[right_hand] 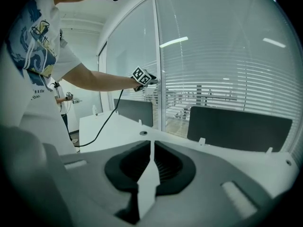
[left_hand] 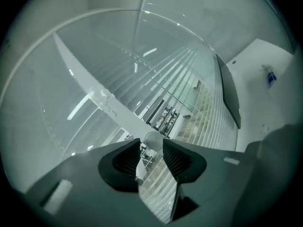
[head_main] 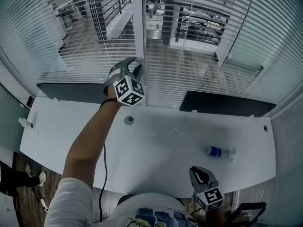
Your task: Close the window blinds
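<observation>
Left tongs (left_hand: 152,148) apart around a rounded white rod end (left_hand: 152,139) at the blinds (head_main: 199,74); right tongs (right_hand: 151,150) together, empty, near the counter (head_main: 156,150) edge.

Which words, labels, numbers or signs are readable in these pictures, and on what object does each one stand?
No text is readable.
Bottle, blue label: too small to read.
Shirt print: blurred, unreadable.
Marker cubes: square patterns only, no words.
</observation>
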{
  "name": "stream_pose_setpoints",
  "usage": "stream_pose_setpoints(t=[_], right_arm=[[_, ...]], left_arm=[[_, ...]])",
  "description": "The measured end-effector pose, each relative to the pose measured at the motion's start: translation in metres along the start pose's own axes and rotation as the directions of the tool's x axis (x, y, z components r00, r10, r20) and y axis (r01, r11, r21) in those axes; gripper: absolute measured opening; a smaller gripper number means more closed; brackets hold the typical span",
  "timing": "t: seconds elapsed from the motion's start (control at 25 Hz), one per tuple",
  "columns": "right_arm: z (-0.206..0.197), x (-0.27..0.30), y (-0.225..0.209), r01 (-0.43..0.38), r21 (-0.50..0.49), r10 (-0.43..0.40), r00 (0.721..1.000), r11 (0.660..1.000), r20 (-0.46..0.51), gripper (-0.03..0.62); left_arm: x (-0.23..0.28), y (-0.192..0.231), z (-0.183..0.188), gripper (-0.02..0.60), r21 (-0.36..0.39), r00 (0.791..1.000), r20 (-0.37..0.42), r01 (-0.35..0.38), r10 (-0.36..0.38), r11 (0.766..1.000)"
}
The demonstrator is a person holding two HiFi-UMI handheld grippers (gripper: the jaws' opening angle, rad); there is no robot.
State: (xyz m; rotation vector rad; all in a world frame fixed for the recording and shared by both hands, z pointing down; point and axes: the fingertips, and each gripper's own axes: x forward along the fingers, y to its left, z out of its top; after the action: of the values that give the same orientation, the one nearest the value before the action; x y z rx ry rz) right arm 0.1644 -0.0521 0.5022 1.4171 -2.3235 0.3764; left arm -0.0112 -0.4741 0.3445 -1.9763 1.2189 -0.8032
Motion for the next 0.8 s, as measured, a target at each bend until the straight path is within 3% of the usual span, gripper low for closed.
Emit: stream_pose_setpoints(t=[0.08, 0.2, 0.32, 0.48, 0.56, 0.68, 0.8], right_arm=[[-0.007, 0.001, 0.0, -0.005, 0.003, 0.005, 1.0, 1.0, -0.022, 0.014], [-0.01, 0.003, 0.002, -0.003, -0.001, 0.003, 1.0, 1.0, -0.012, 0.014], [-0.007, 0.002, 0.001, 0.001, -0.006, -0.001, 1.0, 1.0, -0.011, 0.014], [-0.001, 0.001, -0.001, 0.005, -0.008, -0.005, 1.0, 1.0, 0.014, 0.014], [-0.003, 0.001, -0.001, 0.003, -0.006, -0.003, 1.0, 1.0, 0.003, 0.014], [-0.007, -0.002, -0.003, 0.01, -0.005, -0.01, 1.0, 1.0, -0.006, 0.014], [-0.007, -0.002, -0.004, 0.014, -0.006, -0.014, 1.0, 1.0, -0.004, 0.014]], left_arm=[[0.005, -0.001, 0.002, 0.155, 0.112, 1.0, -0.003, -0.004, 0.004, 0.994], [0.007, -0.009, 0.0, 0.155, 0.272, 1.0, -0.011, -0.001, 0.004, 0.962], [0.009, -0.013, 0.001, 0.156, 0.347, 1.0, -0.023, 0.015, -0.007, 0.938], [0.013, -0.013, 0.003, 0.153, 0.368, 0.999, -0.039, 0.031, -0.018, 0.929], [0.014, -0.012, 0.004, 0.123, 0.365, 0.999, -0.043, 0.038, -0.024, 0.93], [0.013, -0.012, 0.007, 0.121, 0.334, 0.999, -0.035, 0.03, -0.019, 0.942], [0.013, -0.013, 0.009, 0.121, 0.257, 1.0, -0.023, 0.009, -0.003, 0.966]])
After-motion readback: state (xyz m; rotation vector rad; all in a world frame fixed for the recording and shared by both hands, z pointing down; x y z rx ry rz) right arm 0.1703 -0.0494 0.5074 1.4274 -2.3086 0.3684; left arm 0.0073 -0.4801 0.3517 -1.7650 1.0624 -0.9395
